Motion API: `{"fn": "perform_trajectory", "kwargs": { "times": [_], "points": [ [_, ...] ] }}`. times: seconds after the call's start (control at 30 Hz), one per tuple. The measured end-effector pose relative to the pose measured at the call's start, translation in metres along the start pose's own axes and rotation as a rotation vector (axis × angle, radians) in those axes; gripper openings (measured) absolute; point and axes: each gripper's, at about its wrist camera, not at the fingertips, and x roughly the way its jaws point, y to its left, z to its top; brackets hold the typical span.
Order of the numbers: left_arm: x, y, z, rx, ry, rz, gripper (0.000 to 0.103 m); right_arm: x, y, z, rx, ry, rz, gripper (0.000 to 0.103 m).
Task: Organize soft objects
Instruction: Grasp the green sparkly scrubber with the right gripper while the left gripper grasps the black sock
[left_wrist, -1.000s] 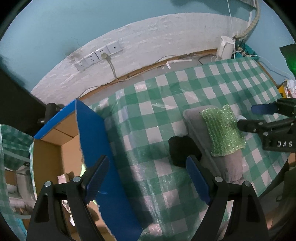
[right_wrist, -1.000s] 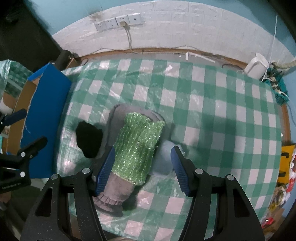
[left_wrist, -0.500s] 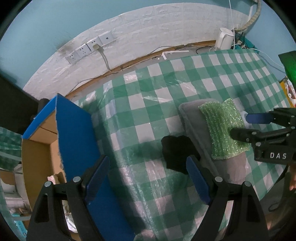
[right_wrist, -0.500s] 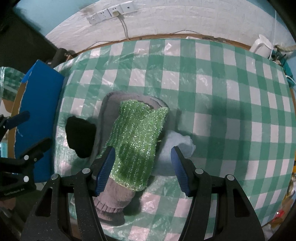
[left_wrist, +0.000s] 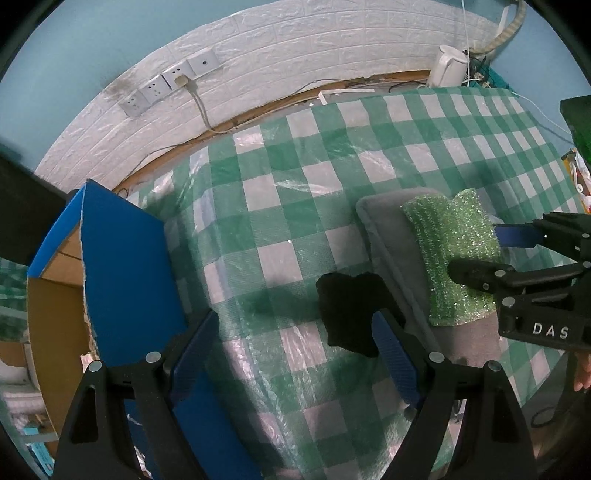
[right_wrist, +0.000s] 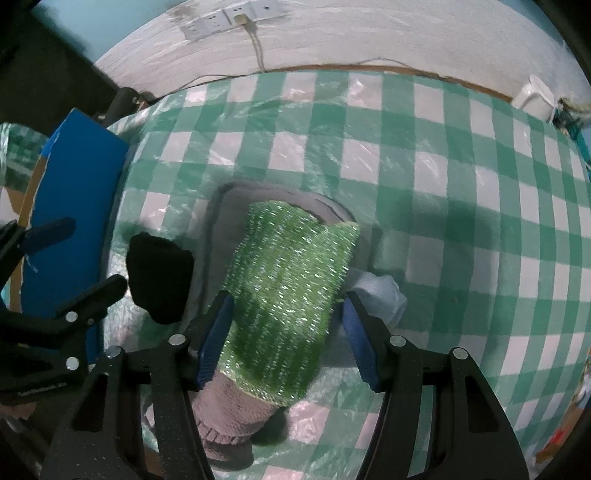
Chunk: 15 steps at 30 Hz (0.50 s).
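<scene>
I had the right gripper (right_wrist: 286, 332) open, its blue pads straddling the sparkly green cloth (right_wrist: 291, 291) without pressing it. That cloth lay on the grey sock (right_wrist: 236, 413), a pale blue cloth (right_wrist: 380, 291) just beyond the right pad. My left gripper (left_wrist: 299, 354) stood wide open, the black cloth (left_wrist: 347, 310) beside its right pad.

my fingers (right_wrist: 218, 341): blue rubbery pads, matt black grainy plastic arms | green cloth (right_wrist: 288, 291): sparkly, shiny threads, bumpy | grey cloth (right_wrist: 236, 417): soft, fuzzy | black cloth (right_wrist: 159, 273): dull, fluffy | table cover (right_wrist: 461, 206): checked, shiny crinkly plastic | box (left_wrist: 55, 314): brown cardboard, smooth blue outside | wall (left_wrist: 295, 55): white, bumpy brick pattern
</scene>
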Motion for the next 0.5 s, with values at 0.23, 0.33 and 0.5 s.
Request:
{"fn": "perform_trajectory", "kwargs": {
  "times": [0.23, 0.33, 0.5],
  "points": [
    [0.006, -0.004, 0.003, 0.011, 0.009, -0.009, 0.086, 0.002, 0.006, 0.001, -0.055, -0.003, 0.004, 0.02],
    [0.008, -0.006, 0.005, 0.015, 0.01, -0.016, 0.086, 0.001, 0.009, 0.002, -0.074, -0.016, -0.003, 0.015],
    [0.01, -0.009, 0.009, 0.015, 0.012, -0.04, 0.086, -0.003, 0.017, 0.003, -0.124, -0.035, -0.013, 0.012]
  ]
}}
